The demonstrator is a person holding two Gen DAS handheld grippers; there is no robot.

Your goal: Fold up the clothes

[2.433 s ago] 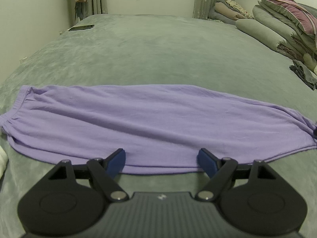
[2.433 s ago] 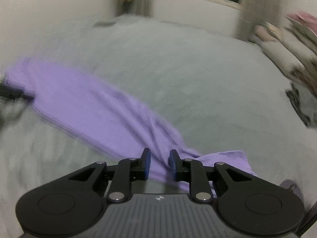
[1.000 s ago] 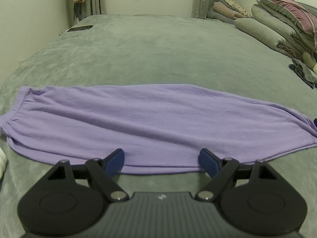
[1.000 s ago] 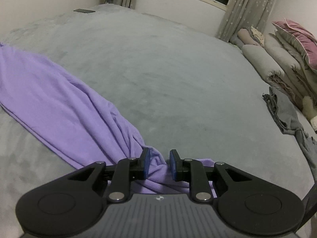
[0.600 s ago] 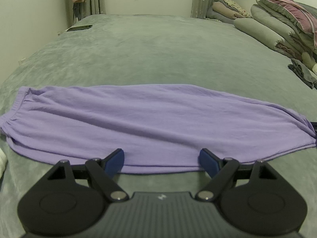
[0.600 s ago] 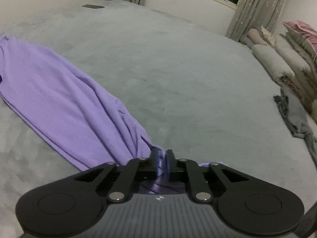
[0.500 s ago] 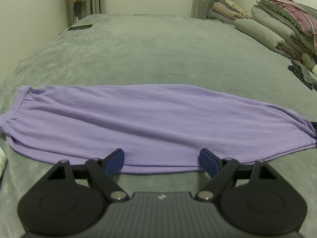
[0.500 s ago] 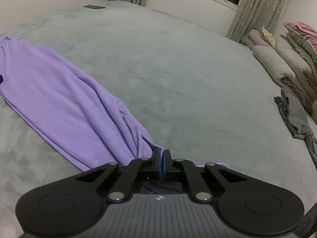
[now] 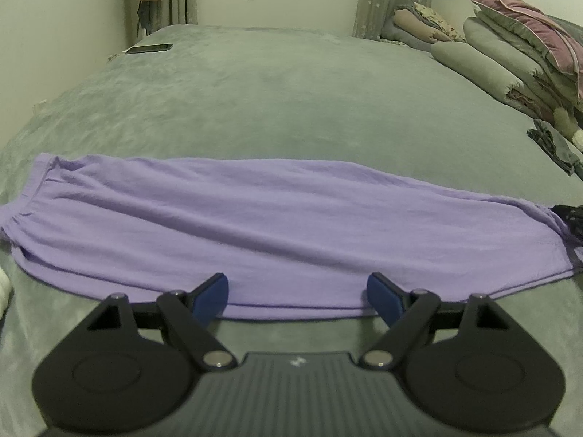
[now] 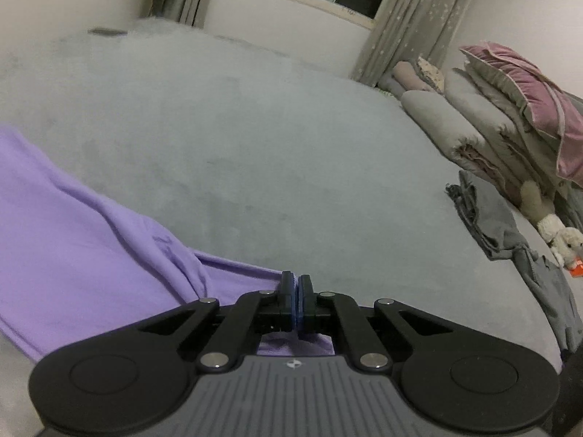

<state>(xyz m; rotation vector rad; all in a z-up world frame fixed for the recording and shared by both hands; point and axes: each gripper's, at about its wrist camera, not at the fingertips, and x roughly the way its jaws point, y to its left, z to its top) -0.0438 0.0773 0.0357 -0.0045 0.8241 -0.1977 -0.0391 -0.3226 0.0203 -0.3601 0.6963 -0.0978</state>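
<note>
- Right gripper now clamped on purple trousers' cuff end, having just snapped closed.
- Left gripper spread wide, hovering over near hem, holding nothing.
- Trousers flat across grey bed; fold probably ready to start.

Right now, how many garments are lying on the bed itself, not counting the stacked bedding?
2. The purple pants stretch across the near part of the bed; a crumpled grey garment lies at its right edge beside the folded quilts. More may be hidden.
</note>
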